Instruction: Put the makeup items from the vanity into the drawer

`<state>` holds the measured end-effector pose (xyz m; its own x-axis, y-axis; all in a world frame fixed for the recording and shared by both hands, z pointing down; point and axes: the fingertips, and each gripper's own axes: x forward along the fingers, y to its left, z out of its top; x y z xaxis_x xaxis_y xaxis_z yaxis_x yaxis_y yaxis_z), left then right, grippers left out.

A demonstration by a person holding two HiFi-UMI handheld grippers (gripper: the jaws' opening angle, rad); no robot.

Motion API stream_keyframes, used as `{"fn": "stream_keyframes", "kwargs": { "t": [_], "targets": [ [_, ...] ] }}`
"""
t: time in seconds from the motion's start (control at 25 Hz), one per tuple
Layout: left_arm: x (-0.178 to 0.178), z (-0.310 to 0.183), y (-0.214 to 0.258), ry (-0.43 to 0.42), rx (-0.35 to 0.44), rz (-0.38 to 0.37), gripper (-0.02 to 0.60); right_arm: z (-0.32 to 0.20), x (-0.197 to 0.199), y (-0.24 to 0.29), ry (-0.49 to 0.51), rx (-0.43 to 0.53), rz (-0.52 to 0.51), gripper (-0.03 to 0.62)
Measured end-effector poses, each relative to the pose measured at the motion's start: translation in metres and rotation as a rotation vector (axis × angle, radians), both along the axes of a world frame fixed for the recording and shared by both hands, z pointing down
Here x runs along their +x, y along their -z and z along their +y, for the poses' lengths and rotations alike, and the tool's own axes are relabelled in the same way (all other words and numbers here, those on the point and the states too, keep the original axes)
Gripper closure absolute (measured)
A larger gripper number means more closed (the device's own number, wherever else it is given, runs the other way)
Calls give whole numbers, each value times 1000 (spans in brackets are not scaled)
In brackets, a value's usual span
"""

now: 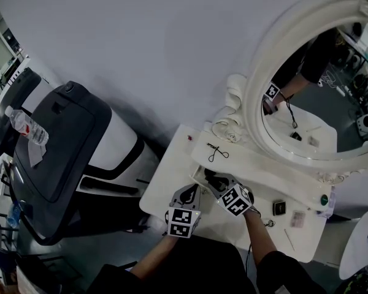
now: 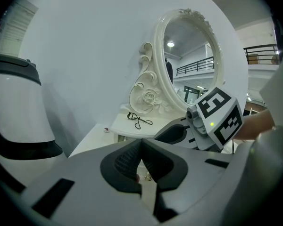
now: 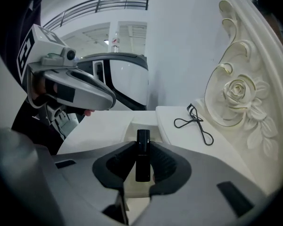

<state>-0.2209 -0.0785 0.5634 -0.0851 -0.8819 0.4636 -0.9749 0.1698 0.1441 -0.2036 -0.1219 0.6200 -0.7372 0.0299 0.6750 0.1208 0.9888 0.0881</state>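
My right gripper (image 3: 142, 147) is shut on a slim black makeup tube (image 3: 142, 155) that stands upright between the pads. It hangs over the open drawer (image 1: 199, 175) at the left end of the white vanity (image 1: 172, 188). My left gripper (image 2: 141, 142) is shut, its pads together, and I make out nothing held between them. It sits just left of the right gripper (image 1: 213, 180), at the drawer's front. A black eyelash curler (image 1: 218, 153) lies on the raised shelf under the mirror. A black compact (image 1: 279, 207), a pink item (image 1: 298, 218) and a thin stick (image 1: 289, 239) lie on the vanity's right half.
The oval mirror (image 1: 319, 97) in its carved white frame stands behind the shelf. A green-capped jar (image 1: 324, 199) sits at the far right. A large black-and-white machine (image 1: 67, 146) stands left of the vanity with a water bottle (image 1: 27, 127) on it. A tiny red object (image 1: 189, 138) lies near the wall.
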Motion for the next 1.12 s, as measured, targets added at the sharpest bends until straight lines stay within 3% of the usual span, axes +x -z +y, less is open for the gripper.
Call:
{"fn": "stream_keyframes", "kwargs": {
  "t": [0.52, 1.12],
  "targets": [
    [0, -2, -2, -8, 7, 8, 566, -3, 5, 5, -62, -76, -51, 477],
    [22, -16, 38, -91, 99, 4, 566, -5, 44, 83, -358, -265, -412, 557]
  ]
}}
